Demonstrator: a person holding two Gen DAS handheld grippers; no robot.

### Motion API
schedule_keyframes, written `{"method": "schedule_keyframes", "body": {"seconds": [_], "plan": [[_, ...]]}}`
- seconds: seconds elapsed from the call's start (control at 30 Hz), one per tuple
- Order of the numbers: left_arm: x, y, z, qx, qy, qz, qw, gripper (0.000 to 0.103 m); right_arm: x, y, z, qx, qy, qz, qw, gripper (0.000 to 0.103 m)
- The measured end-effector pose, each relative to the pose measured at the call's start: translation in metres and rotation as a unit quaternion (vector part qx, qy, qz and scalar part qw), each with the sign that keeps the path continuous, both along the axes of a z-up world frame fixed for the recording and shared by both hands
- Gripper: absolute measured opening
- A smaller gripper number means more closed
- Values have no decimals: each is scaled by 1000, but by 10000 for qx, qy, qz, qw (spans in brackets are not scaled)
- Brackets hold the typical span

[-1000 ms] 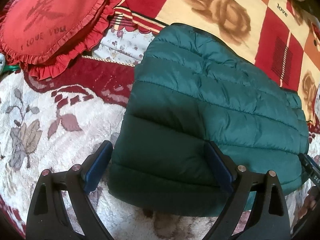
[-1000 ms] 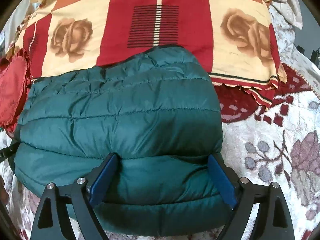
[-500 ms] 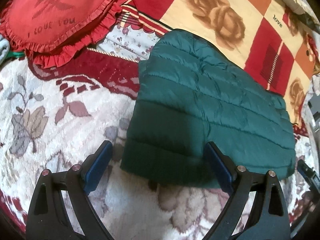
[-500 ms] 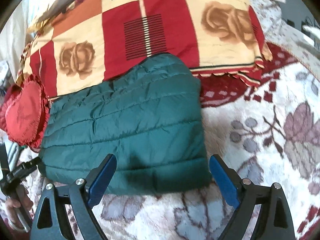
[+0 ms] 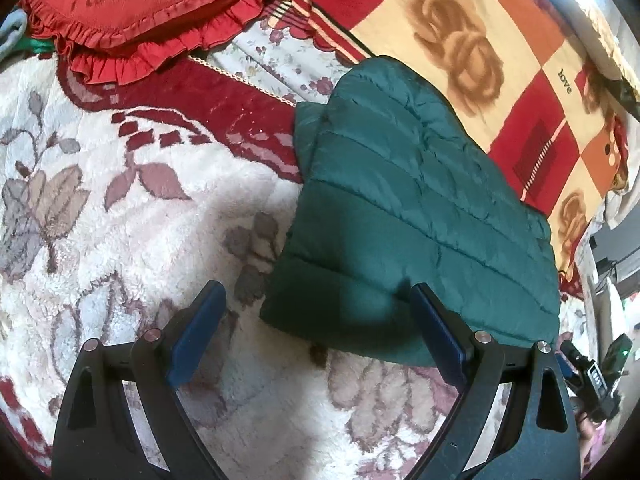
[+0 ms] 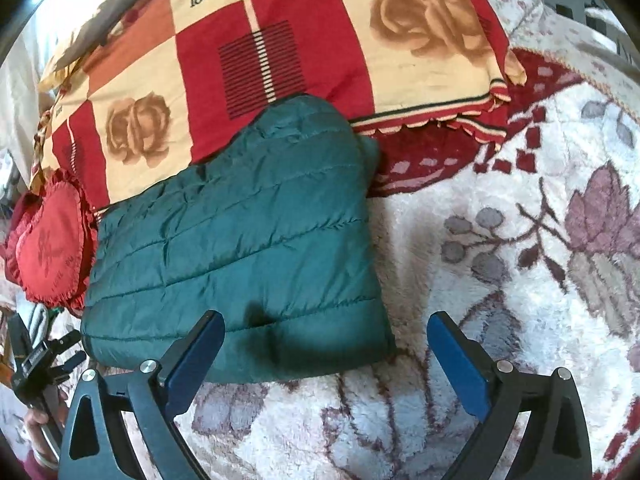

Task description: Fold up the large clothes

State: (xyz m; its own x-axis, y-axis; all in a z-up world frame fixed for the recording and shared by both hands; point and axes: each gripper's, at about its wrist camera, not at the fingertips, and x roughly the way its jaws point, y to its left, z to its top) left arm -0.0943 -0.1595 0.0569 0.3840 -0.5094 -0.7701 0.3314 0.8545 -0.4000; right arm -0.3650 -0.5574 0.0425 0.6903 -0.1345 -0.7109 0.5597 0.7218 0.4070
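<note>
Both tongs, left [image 5: 316, 320] and right [image 6: 326, 346], have been pulled back off the jacket [image 5: 420, 216], wide open, empty; folded bundle should be left undisturbed.

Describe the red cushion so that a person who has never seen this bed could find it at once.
Start from the large checked blanket with brown roses at the far side of the bed. To its left lies the heart-shaped cushion, beyond the green quilted jacket. Only it has a ruffled edge and the words "I love you".
</note>
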Motion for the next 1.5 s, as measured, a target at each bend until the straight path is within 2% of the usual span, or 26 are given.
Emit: {"method": "schedule_keyframes", "body": {"seconds": [0.23,0.33,0.7,0.93,1.3,1.33,1.37,1.4,1.43,1.47,1.5], "plan": [[12,-2,-12,-74,63,15,10000,93,13,-15,-19,355,16,66,9993,101],[17,-5,-15,-154,80,-10,9998,94,18,-19,-25,545,-110,148,9983,102],[34,-24,-23,-412,252,-231,9986,94,50,-16,-30,592,-328,691,9953,103],[43,-42,-27,-377,236,-330,9985,102,61,-22,-32,680,-427,780,9937,103],[55,-58,-27,-226,339,-338,9986,103,76,-32,-34,988,-476,631,9920,103],[55,-59,-25,-189,342,-381,9985,100,76,-32,-33,1001,-484,652,9917,102],[54,-58,-23,-201,319,-402,9985,97,75,-30,-31,940,-476,669,9922,93],[54,-59,-21,-232,295,-405,9985,88,73,-27,-27,838,-467,669,9931,87],[50,-58,-16,-263,234,-420,9985,78,71,-24,-22,737,-477,668,9939,75],[47,-58,-11,-242,157,-456,9985,73,68,-21,-16,627,-489,662,9946,63],[44,-57,-5,-209,65,-504,9985,63,66,-18,-10,532,-508,651,9952,58]]}}
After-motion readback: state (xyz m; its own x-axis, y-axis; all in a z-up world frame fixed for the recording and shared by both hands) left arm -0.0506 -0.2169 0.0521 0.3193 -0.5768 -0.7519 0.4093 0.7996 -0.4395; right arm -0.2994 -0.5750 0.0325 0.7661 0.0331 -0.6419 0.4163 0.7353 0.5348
